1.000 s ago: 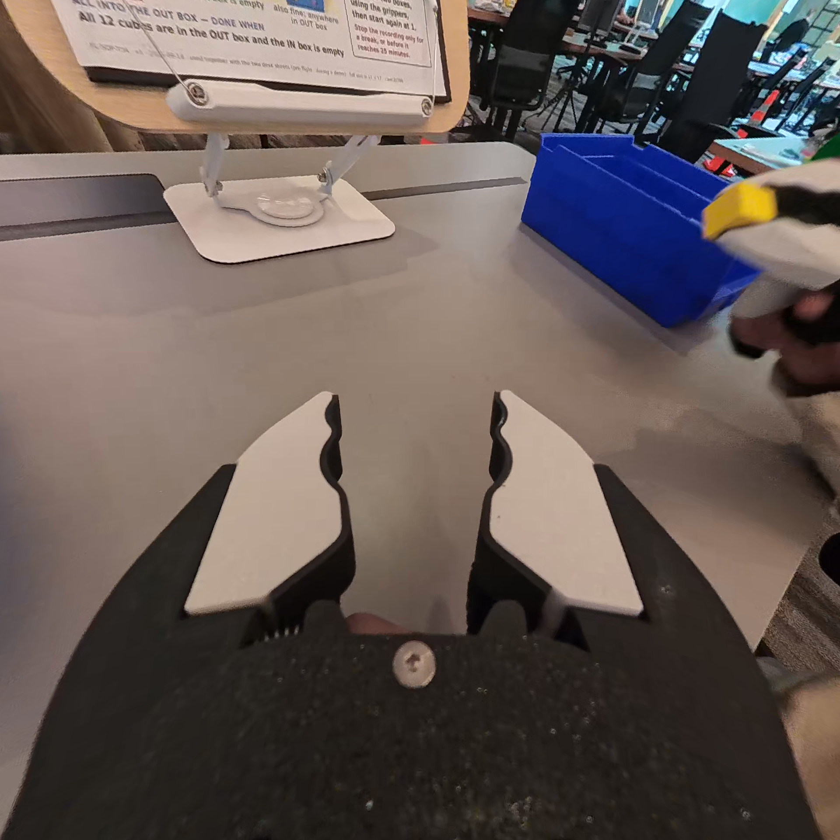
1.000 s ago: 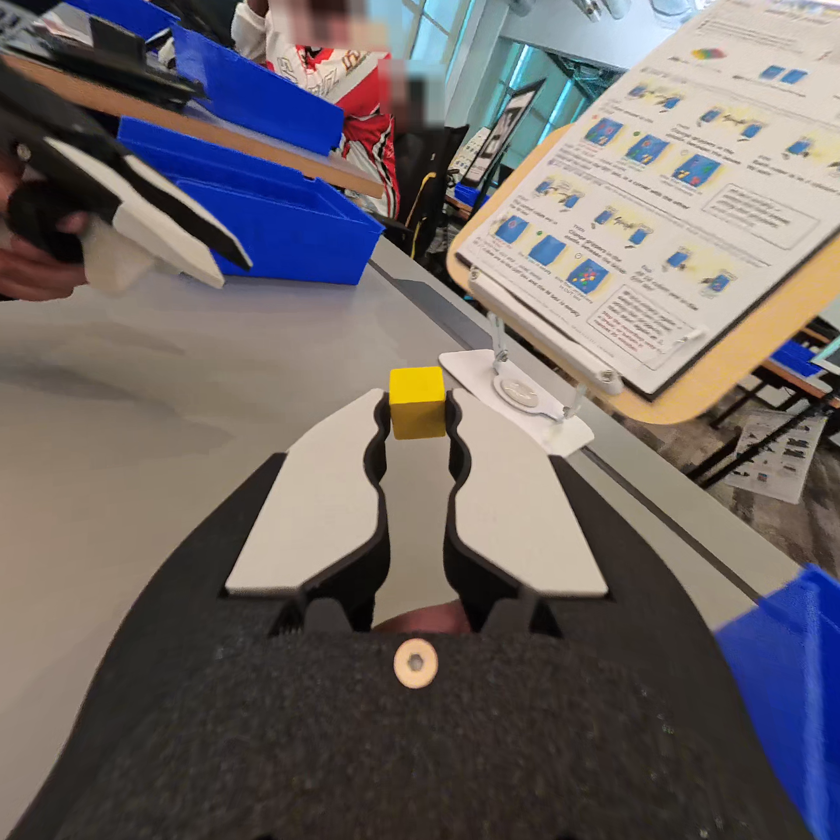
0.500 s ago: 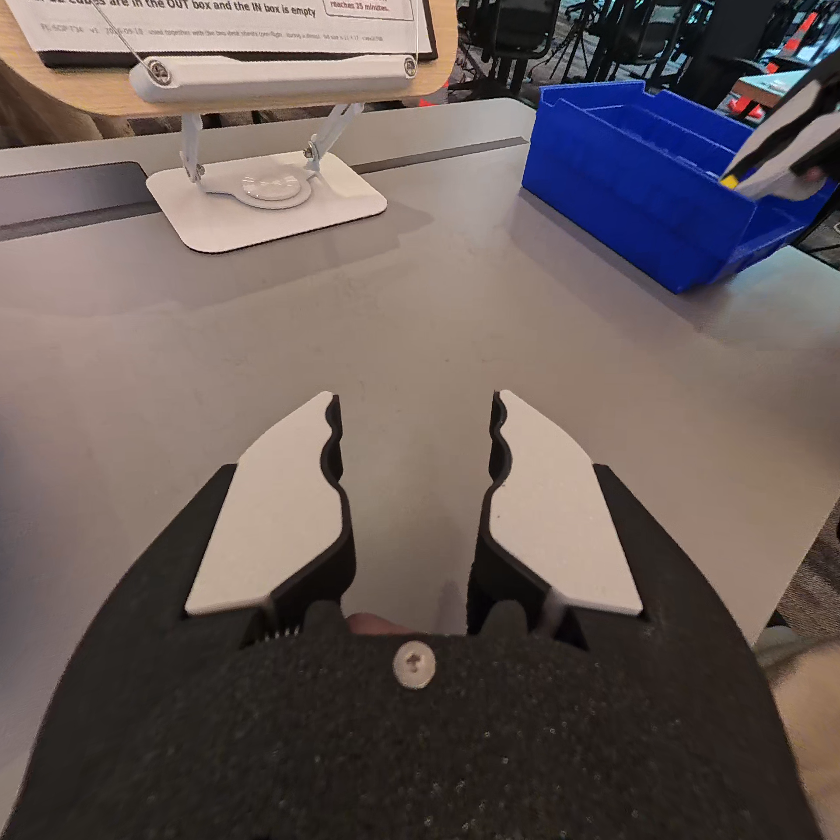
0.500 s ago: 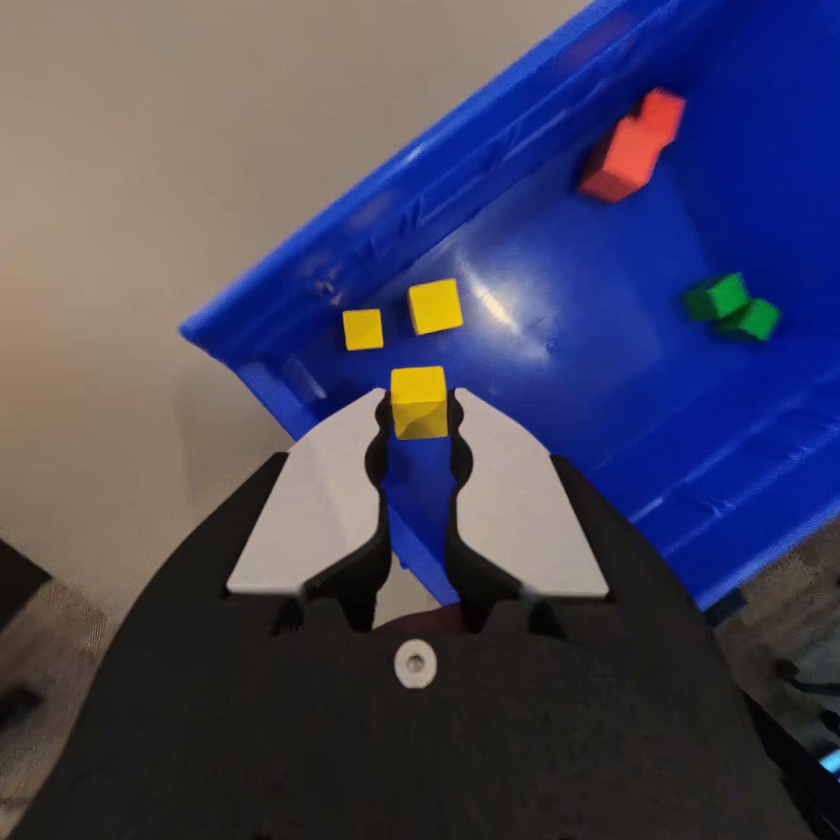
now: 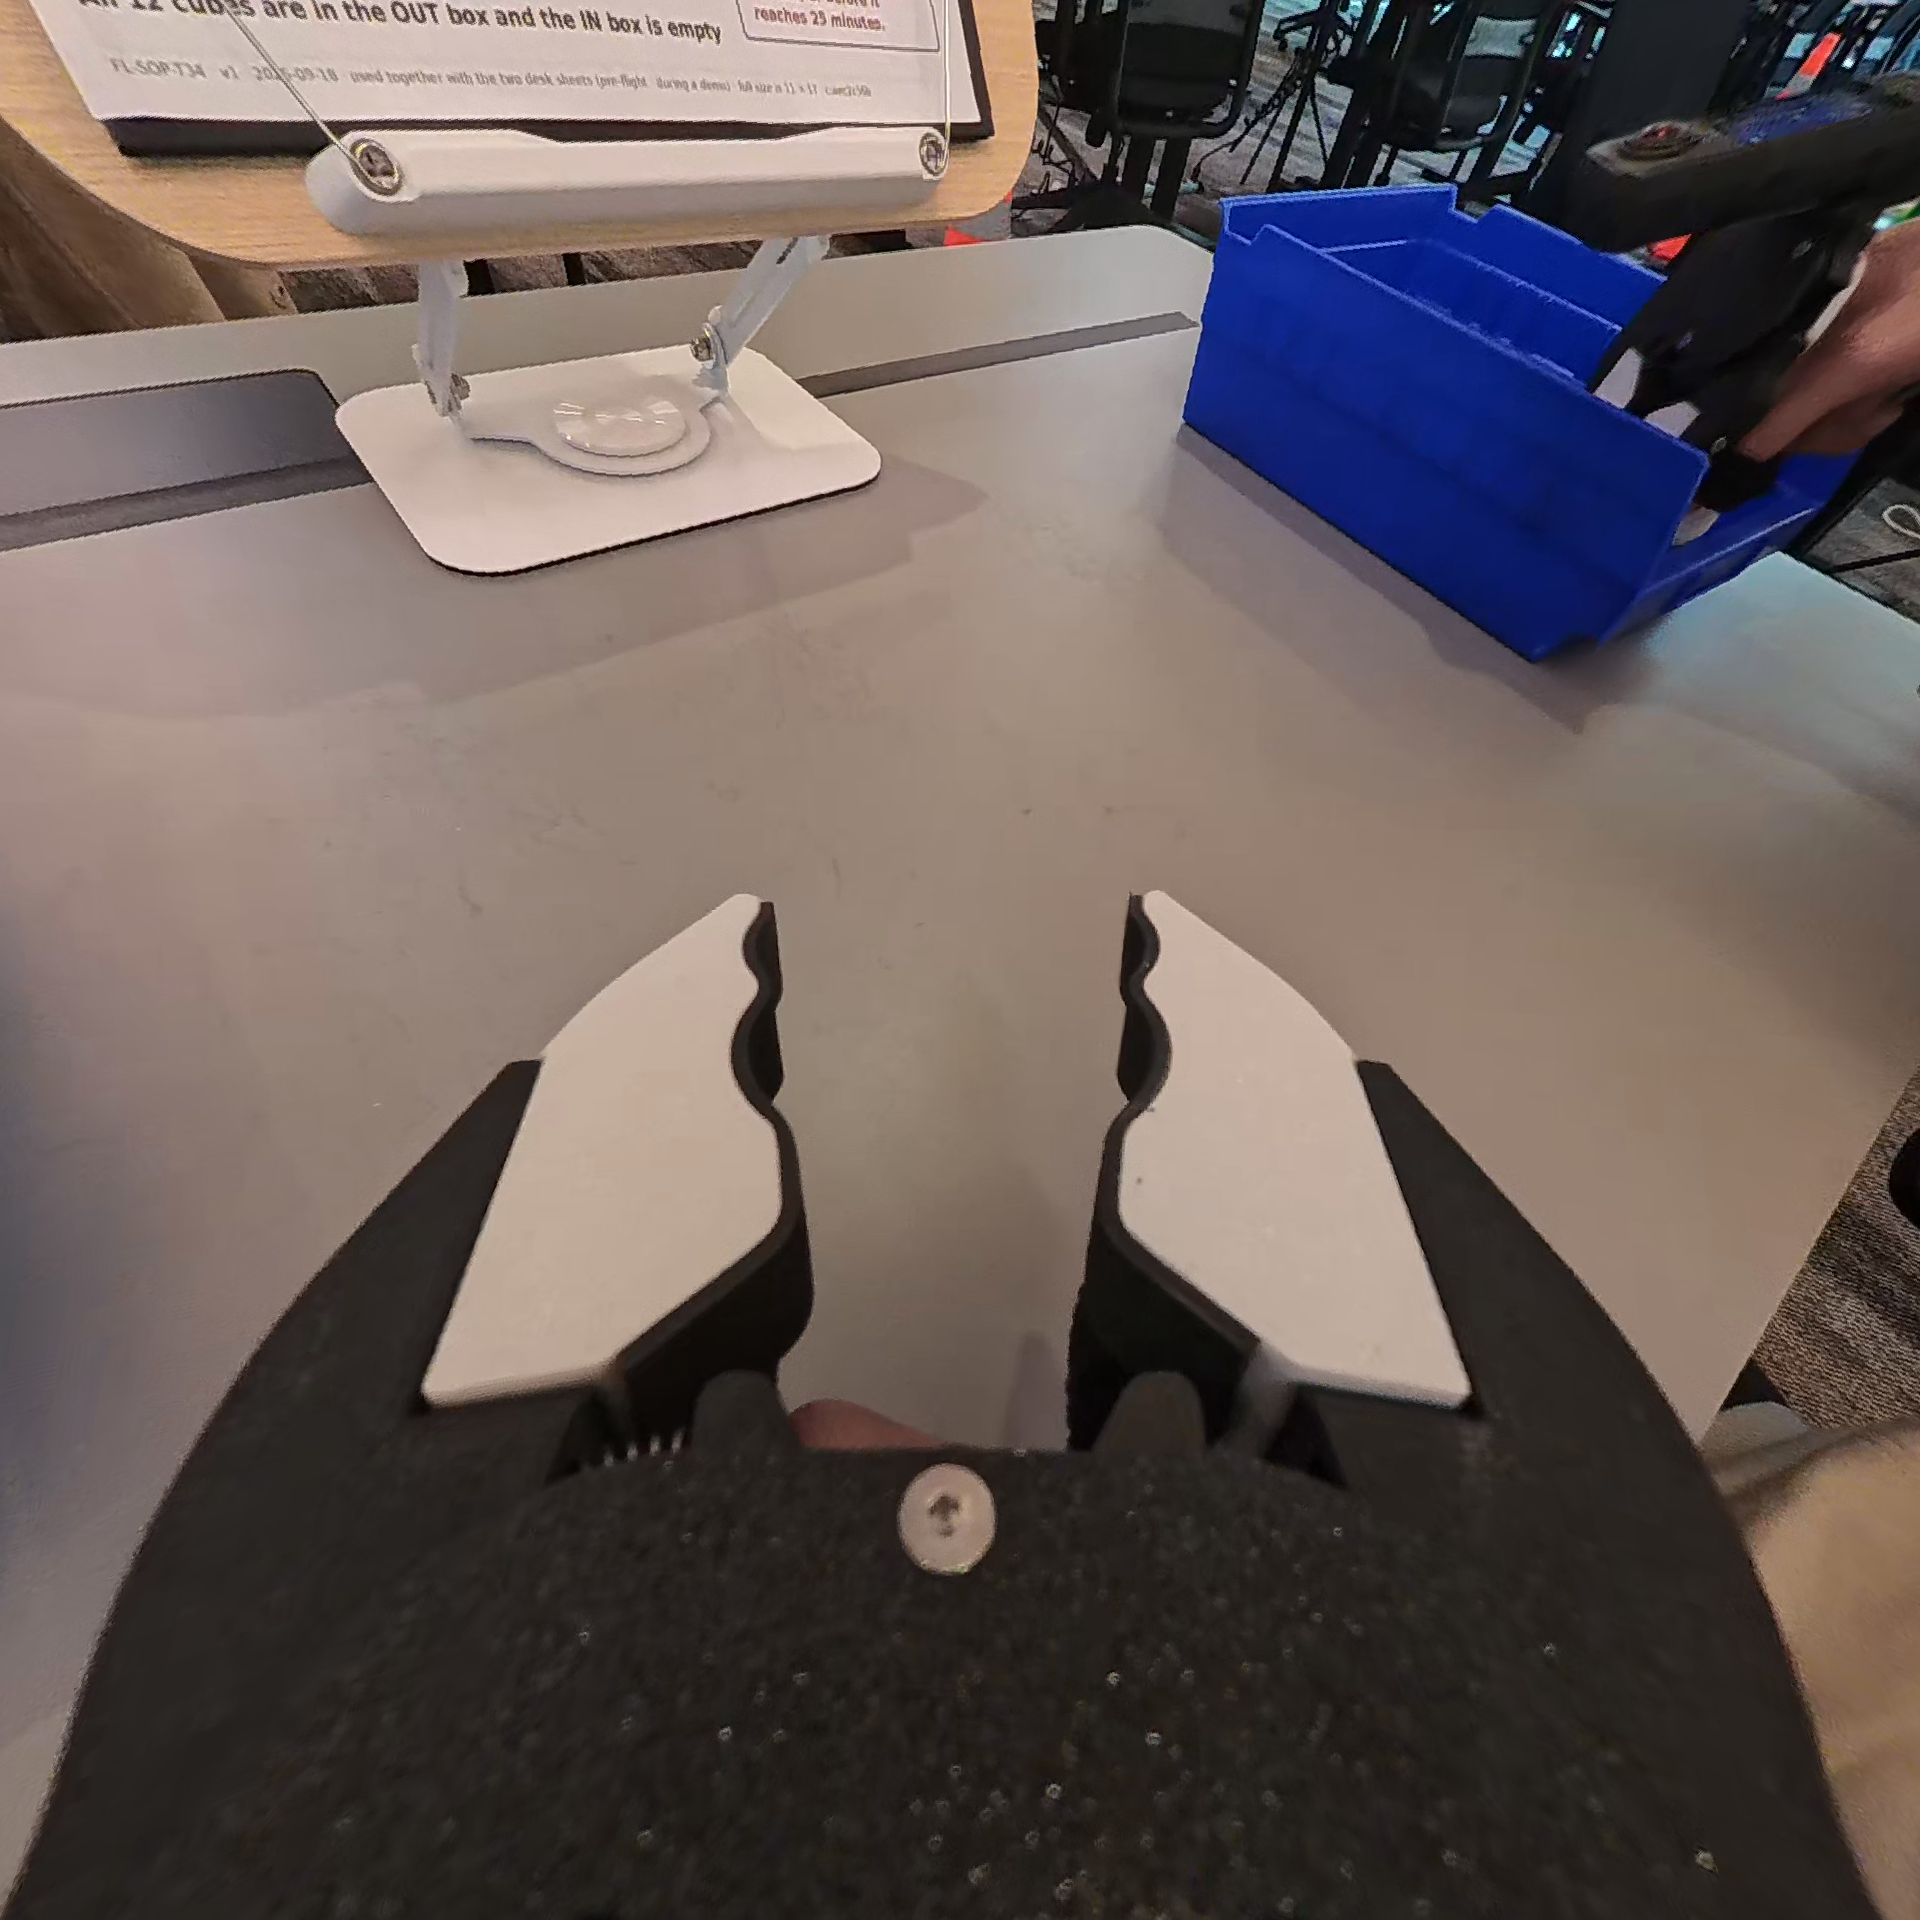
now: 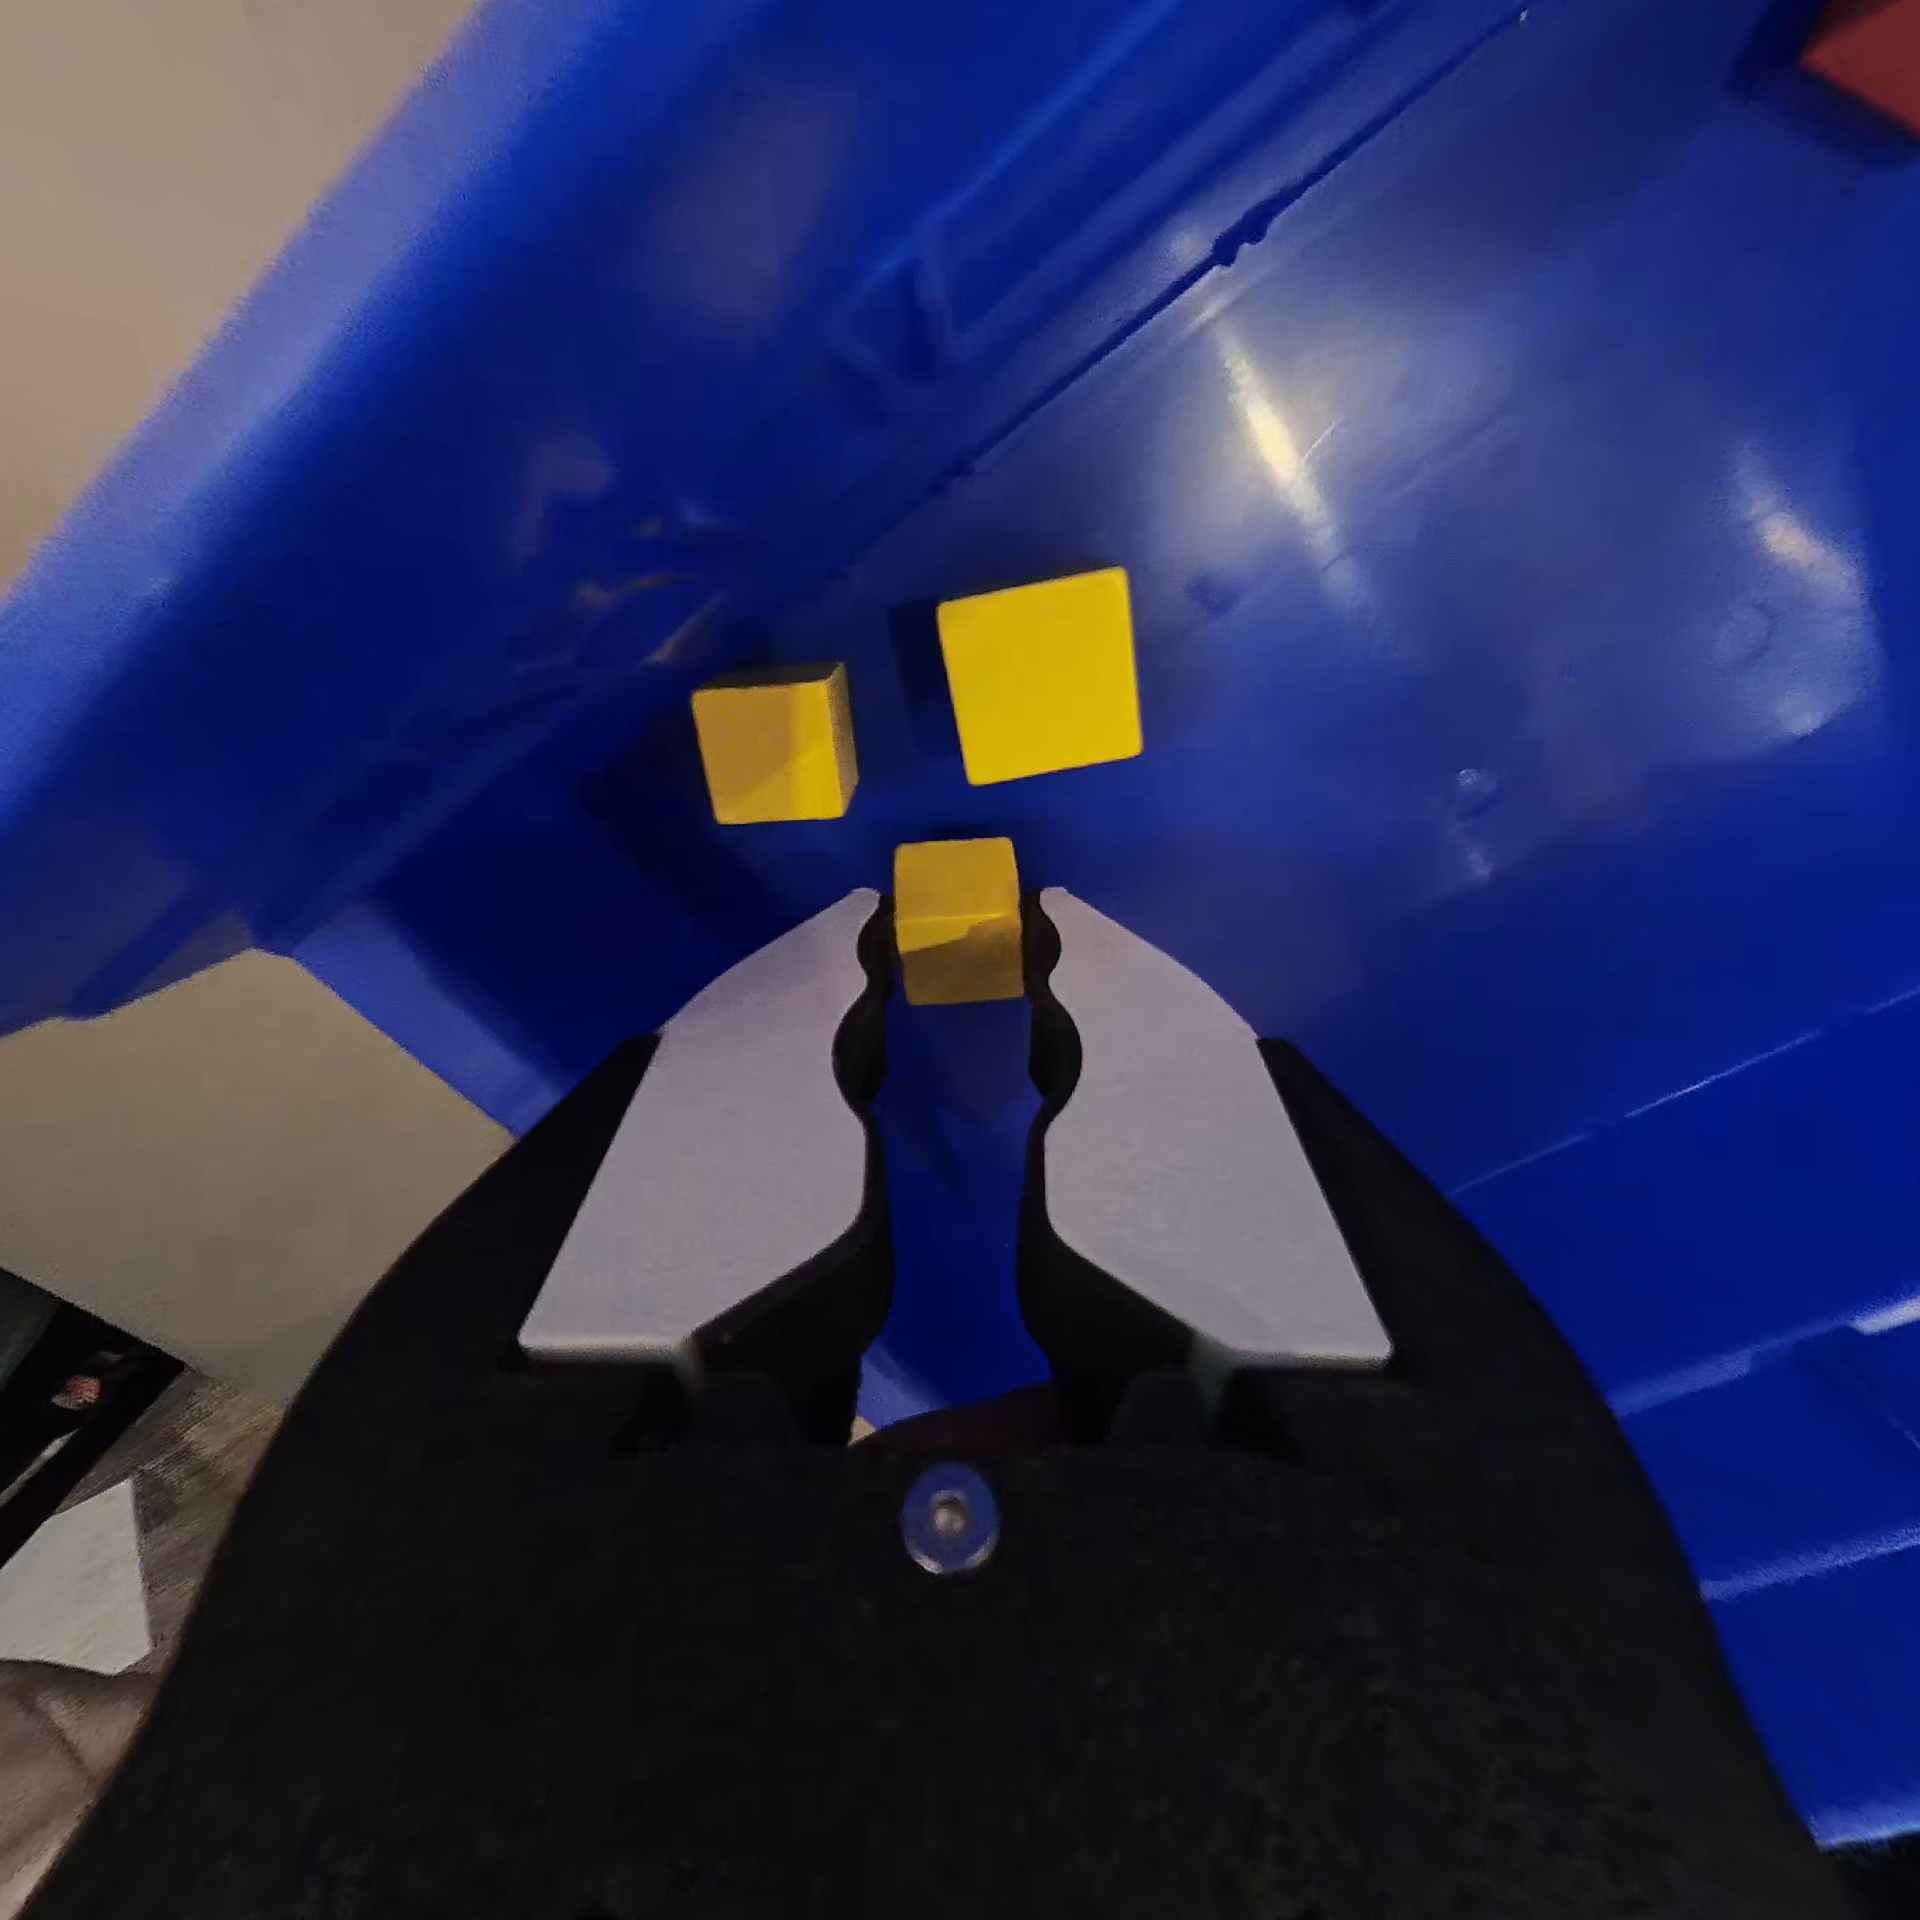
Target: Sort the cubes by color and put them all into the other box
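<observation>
The right gripper point(image 6: 958, 902) held a yellow cube point(image 6: 956, 920) clamped in its jaws inside the blue bin point(image 6: 1455, 520), beside two yellow cubes point(image 6: 774, 743); the left gripper point(image 5: 948, 909) hovered over the counter point(image 5: 935, 727), jaws apart

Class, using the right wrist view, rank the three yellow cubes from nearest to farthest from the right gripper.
1. Held yellow cube, pinched between the tips of the right gripper.
2. Small yellow cube, on the blue box floor, ahead and left.
3. Large-looking yellow cube, ahead and slightly right.
</observation>
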Demonstrator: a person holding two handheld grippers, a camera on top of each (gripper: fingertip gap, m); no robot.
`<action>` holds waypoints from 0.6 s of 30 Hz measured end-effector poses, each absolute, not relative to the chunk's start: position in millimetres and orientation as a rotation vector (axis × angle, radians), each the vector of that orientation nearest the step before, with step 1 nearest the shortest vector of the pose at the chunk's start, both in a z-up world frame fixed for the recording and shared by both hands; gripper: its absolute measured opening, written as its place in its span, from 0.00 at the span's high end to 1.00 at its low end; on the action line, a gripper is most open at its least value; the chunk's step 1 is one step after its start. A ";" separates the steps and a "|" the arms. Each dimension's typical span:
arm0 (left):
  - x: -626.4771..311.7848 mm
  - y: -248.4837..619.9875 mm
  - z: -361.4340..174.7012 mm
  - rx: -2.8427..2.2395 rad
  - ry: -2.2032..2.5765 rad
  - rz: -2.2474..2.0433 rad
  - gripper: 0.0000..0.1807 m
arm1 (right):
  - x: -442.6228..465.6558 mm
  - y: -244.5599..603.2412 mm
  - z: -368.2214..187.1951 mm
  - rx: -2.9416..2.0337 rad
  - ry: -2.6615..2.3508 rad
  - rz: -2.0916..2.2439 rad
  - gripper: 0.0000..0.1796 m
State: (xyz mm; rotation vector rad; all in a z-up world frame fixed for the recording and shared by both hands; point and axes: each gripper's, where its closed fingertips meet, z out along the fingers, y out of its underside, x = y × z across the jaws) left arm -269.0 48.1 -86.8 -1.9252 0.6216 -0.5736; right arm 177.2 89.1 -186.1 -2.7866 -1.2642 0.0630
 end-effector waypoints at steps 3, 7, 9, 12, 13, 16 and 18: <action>-268.2 47.0 -86.8 -1.926 0.627 -0.575 0.65 | 176.6 90.1 -188.9 -2.792 -1.255 0.083 0.87; -267.0 45.6 -87.2 -1.928 0.632 -0.577 0.65 | 176.5 89.6 -192.2 -2.799 -1.257 0.092 0.87; -266.6 45.3 -86.7 -1.928 0.632 -0.579 0.65 | 175.7 91.6 -190.0 -2.770 -1.253 0.094 0.84; -266.8 44.9 -85.5 -1.927 0.630 -0.579 0.65 | 178.1 97.1 -172.6 -2.695 -1.189 0.095 0.78; -267.3 45.1 -84.9 -1.925 0.628 -0.576 0.65 | 177.4 99.4 -160.1 -2.648 -1.147 0.104 0.77; -269.3 46.1 -85.2 -1.929 0.619 -0.558 0.65 | 170.5 106.2 -97.5 -2.390 -0.947 0.100 0.75; -271.0 47.1 -86.4 -1.937 0.605 -0.546 0.65 | 153.4 98.8 -42.3 -2.138 -0.764 0.142 0.74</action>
